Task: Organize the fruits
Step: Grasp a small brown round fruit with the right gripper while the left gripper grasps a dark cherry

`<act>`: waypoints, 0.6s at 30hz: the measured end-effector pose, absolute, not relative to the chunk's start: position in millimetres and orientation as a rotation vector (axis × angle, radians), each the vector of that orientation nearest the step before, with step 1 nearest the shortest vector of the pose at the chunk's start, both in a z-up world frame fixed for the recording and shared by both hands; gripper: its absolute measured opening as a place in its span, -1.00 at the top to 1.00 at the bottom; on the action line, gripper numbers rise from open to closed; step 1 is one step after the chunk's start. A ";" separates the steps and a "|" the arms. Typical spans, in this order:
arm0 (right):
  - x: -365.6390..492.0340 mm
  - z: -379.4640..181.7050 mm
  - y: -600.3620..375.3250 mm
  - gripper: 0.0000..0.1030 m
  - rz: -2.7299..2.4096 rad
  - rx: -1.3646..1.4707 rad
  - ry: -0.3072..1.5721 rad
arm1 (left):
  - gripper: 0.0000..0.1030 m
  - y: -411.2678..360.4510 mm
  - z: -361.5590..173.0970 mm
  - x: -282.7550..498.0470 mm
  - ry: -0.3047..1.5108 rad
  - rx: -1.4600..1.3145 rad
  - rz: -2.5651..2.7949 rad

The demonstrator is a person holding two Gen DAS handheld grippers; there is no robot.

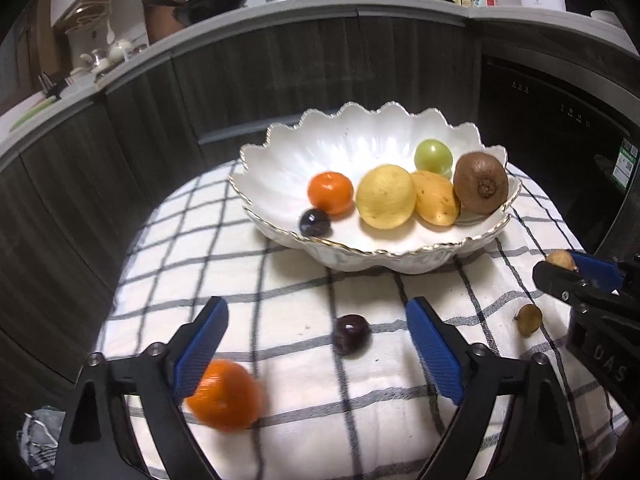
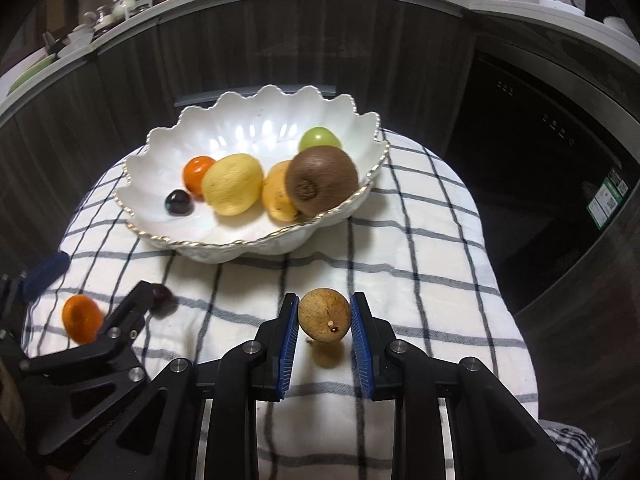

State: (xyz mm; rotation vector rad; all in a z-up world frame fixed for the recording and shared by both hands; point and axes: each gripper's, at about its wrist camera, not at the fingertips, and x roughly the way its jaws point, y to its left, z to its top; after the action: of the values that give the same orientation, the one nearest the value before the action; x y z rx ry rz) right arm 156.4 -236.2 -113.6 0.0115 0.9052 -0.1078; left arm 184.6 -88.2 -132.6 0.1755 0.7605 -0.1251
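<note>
Because the right gripper [image 2: 325,320] is clenched on a small round brown fruit [image 2: 324,314] lifted clear of the checked cloth [image 2: 420,240], with only the pad tips pinching its curved sides, it could squirt out and roll off the tabletop before reaching the scalloped bowl [image 2: 160,152] at eleven o'clock. The left gripper [image 1: 316,344] is released, empty, its jaws around the dark plum [image 1: 351,335] at twelve o'clock. Its left pad sits against a loose mandarin [image 1: 224,396] at seven o'clock, which a careless close could nudge rolling.

Glossy white ceramic bowl [image 1: 280,160] on matt checked cloth [image 1: 280,400]
</note>
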 end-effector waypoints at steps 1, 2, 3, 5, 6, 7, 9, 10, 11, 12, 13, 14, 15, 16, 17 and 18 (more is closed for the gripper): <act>157.5 -113.9 -237.9 0.47 -0.111 0.015 0.903 | -0.65 -90.5 -136.4 187.2 0.774 0.174 -0.130; 158.6 -114.1 -238.6 0.47 -0.112 0.016 0.902 | -0.57 -91.8 -139.2 188.3 0.781 0.173 -0.132; 158.9 -114.2 -239.0 0.47 -0.113 0.016 0.900 | -0.54 -93.4 -142.0 189.2 0.787 0.173 -0.137; 159.5 -115.2 -239.2 0.47 -0.113 0.014 0.899 | -0.38 -96.9 -148.2 190.6 0.802 0.179 -0.149; 159.6 -116.0 -239.1 0.47 -0.112 0.013 0.900 | -0.32 -98.2 -151.3 190.9 0.807 0.184 -0.154; 160.2 -117.9 -239.1 0.47 -0.111 0.013 0.906 | -0.24 -99.8 -154.6 191.5 0.815 0.189 -0.158; 161.3 -121.8 -238.9 0.47 -0.106 0.016 0.919 | -0.20 -101.5 -161.5 193.9 0.840 0.187 -0.166; 161.7 -123.3 -238.9 0.47 -0.107 0.016 0.923 | -0.19 -101.4 -164.5 195.4 0.853 0.183 -0.168; 161.7 -124.2 -238.7 0.47 -0.107 0.017 0.925 | -0.11 -100.9 -166.4 196.7 0.864 0.182 -0.169; 161.8 -125.0 -238.7 0.47 -0.108 0.017 0.928 | -0.07 -100.8 -167.6 198.3 0.872 0.177 -0.173; 162.3 -125.9 -238.9 0.47 -0.108 0.019 0.930 | -0.03 -100.8 -167.9 199.6 0.876 0.173 -0.175; 162.6 -126.7 -239.2 0.47 -0.109 0.019 0.931 | 0.00 -100.5 -168.5 201.2 0.880 0.169 -0.175; 163.0 -126.9 -239.0 0.47 -0.109 0.019 0.933 | 0.01 -100.3 -169.1 202.6 0.883 0.165 -0.175; 163.3 -127.0 -238.6 0.47 -0.108 0.018 0.933 | 0.06 -100.1 -169.4 202.8 0.884 0.163 -0.175; 163.5 -127.1 -238.1 0.47 -0.108 0.016 0.934 | 0.10 -100.1 -169.9 203.9 0.888 0.159 -0.176; 163.5 -127.2 -237.8 0.47 -0.107 0.015 0.935 | 0.10 -100.1 -170.8 205.1 0.896 0.156 -0.178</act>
State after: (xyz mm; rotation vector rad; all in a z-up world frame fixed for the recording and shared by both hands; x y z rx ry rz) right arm 163.5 -237.8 -127.2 0.0152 0.9347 -0.1073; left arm 205.1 -100.1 -170.8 0.1557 0.8956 -0.1777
